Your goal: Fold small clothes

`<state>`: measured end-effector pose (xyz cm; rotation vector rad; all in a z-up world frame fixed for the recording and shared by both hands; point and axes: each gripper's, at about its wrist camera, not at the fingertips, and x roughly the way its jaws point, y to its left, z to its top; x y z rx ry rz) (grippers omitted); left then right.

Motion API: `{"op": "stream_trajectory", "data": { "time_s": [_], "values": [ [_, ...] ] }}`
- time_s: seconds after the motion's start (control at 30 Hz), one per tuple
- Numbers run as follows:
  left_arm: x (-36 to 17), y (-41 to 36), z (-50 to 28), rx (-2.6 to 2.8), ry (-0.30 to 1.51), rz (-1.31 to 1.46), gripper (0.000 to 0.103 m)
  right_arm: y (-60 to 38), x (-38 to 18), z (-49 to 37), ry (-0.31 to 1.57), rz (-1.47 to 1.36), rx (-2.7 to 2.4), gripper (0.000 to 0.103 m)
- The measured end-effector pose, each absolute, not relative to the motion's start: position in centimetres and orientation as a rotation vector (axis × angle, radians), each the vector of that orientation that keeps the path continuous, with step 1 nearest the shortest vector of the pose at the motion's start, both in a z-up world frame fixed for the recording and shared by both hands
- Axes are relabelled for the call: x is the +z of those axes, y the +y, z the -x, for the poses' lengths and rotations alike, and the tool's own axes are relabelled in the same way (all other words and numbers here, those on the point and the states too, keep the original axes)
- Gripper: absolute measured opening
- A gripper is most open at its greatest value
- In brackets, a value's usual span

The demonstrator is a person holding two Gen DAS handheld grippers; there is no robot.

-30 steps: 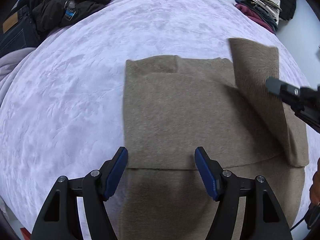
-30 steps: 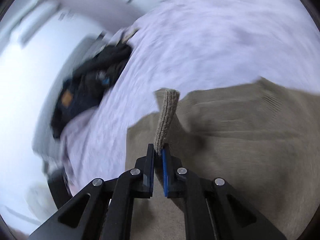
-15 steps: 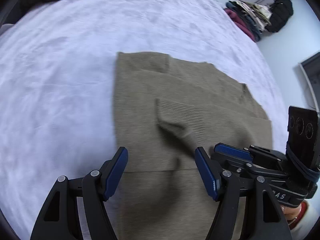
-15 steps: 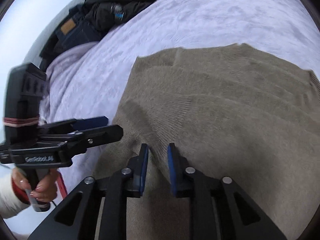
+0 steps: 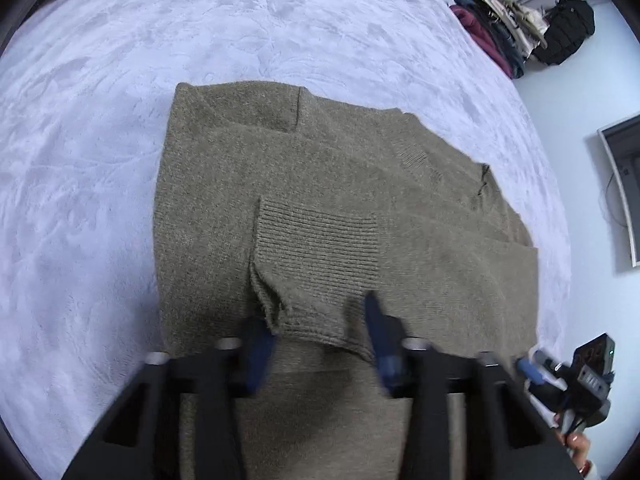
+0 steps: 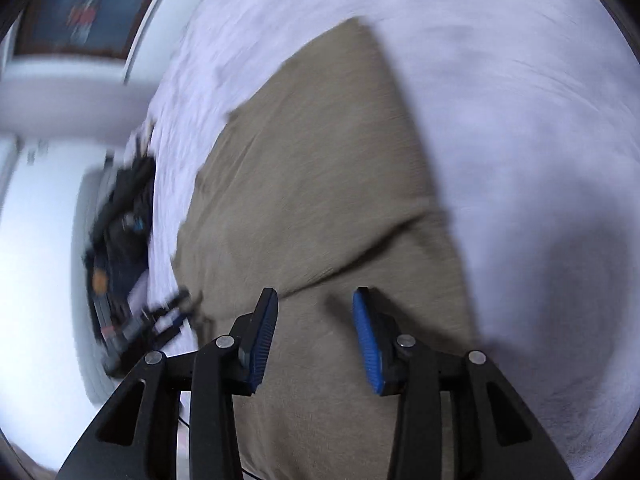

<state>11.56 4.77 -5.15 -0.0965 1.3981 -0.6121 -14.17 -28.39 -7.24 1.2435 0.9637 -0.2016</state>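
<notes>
A tan knitted sweater (image 5: 320, 184) lies flat on the lilac bedspread (image 5: 80, 160). Its right sleeve is folded across the body, and the ribbed cuff (image 5: 316, 248) lies in the middle. My left gripper (image 5: 320, 340) is open, its fingers either side of the cuff's near edge, just above it. My right gripper (image 6: 316, 336) is open and empty over the sweater (image 6: 312, 184) near its right edge. The right gripper also shows in the left wrist view (image 5: 568, 380) at the lower right, off the sweater.
A pile of folded clothes (image 5: 496, 32) and a black bag (image 5: 568, 32) sit at the far right of the bed. Dark clothes (image 6: 124, 232) lie at the bed's left side. A monitor (image 5: 624, 188) stands on the right.
My right gripper laid the sleeve across the sweater, opened, let it go and drew back to the right. My left gripper moved forward over the cuff and stayed open.
</notes>
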Motion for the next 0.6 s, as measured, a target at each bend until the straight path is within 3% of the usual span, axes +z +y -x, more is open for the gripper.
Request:
{"op": "stream_trajectory", "data": {
  "time_s": [0.07, 0.1, 0.13, 0.33, 0.47, 0.5, 0.6],
  "values": [
    [-5.1, 4.9, -11.4, -0.608, 1.392, 0.088, 0.027, -30.0, -8.3, 15.2, 0.854, -1.357, -0.248, 0.042],
    [-4.9, 4.9, -11.3, -0.605, 1.384, 0.072, 0.019, -30.7, -8.9, 15.4, 0.805, -1.414, -0.263, 0.02],
    [-4.7, 4.8, -11.1, -0.603, 1.376, 0.048, 0.017, -31.2, -9.2, 15.5, 0.774, -1.445, -0.28, 0.006],
    [-5.2, 4.8, -9.8, -0.572, 1.339, -0.073, 0.017, -31.3, -6.0, 13.9, 0.832, -1.195, -0.276, 0.006],
    [-5.4, 5.6, -9.8, -0.557, 1.332, -0.051, 0.019, -32.2, -8.7, 14.3, 0.92, -1.171, -0.287, 0.006],
    [-5.3, 5.8, -9.8, -0.551, 1.335, -0.057, 0.023, -32.3, -9.3, 14.5, 0.916, -1.188, -0.282, 0.006],
    [-4.7, 6.7, -9.7, -0.504, 1.314, -0.098, 0.054, -32.7, -9.3, 15.2, 0.897, -1.208, -0.271, 0.008]
  ]
}}
